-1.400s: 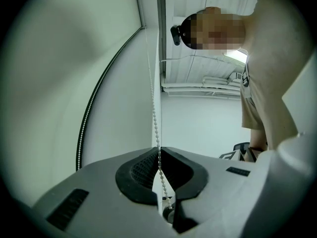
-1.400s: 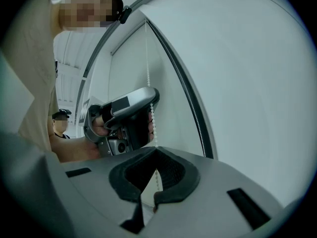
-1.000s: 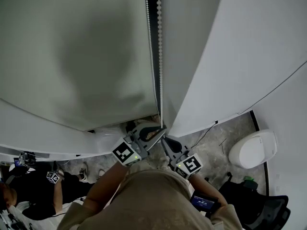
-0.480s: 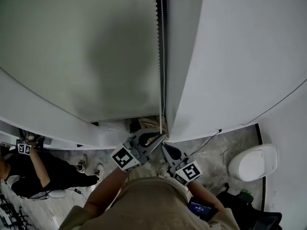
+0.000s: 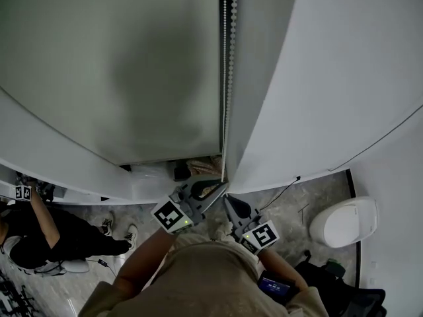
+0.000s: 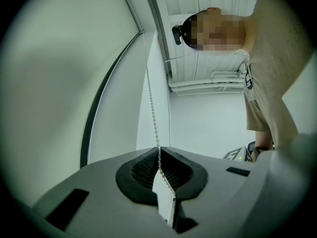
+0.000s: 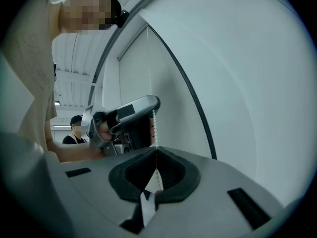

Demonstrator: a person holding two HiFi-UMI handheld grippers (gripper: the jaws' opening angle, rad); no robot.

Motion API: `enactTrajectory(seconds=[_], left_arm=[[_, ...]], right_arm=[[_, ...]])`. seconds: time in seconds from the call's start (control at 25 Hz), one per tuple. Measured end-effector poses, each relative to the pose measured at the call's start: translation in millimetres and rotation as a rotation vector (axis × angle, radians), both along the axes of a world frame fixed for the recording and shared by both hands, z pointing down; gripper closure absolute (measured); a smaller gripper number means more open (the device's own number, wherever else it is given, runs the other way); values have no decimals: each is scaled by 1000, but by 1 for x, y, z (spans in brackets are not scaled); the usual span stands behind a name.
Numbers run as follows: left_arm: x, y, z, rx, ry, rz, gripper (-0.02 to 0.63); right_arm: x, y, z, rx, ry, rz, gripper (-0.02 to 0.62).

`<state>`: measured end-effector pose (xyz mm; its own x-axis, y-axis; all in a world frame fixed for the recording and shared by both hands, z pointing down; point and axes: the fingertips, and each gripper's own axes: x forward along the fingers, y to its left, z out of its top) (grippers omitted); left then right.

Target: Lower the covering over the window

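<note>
While the pale grey-green fabric roller blind (image 5: 112, 65) fills the window opening to the left of the white beaded pull chain (image 5: 225, 78), the job reads as well advanced but not confirmed complete. In the head view the blind's lower hem lies close above the white sill ledge (image 5: 59, 160), and only a narrow dark gap shows at its near right corner.

The chain hangs taut beside the blind's right edge. The left gripper (image 5: 218, 191) has its fingers pressed together on the beads, as the left gripper view confirms (image 6: 159, 150). The right gripper (image 5: 228, 202) pinches the same chain just beneath it, fingers likewise closed on the beads (image 7: 156, 150).

Judgement: what is left is a short final pull, if any, then release of the chain. Whether the hem meets the ledge cannot be told.
</note>
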<state>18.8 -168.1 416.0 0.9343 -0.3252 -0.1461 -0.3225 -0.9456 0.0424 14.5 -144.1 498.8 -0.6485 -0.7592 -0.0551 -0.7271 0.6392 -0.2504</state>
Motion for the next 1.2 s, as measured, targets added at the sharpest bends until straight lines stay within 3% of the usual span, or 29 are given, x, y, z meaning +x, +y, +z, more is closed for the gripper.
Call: enactTrajectory(seconds=[0.24, 0.4, 0.88, 1.2], left_arm=[[0, 3, -2, -28, 25, 45, 580], [1, 1, -1, -17, 13, 85, 580], [-12, -3, 0, -40, 0, 187, 580], [1, 1, -2, -28, -2, 171, 580]], right_arm=[[1, 5, 14, -78, 69, 71, 588], [0, 1, 5, -23, 15, 119, 588], [-14, -4, 11, -65, 52, 246, 587], [-4, 5, 11, -49, 62, 201, 586]])
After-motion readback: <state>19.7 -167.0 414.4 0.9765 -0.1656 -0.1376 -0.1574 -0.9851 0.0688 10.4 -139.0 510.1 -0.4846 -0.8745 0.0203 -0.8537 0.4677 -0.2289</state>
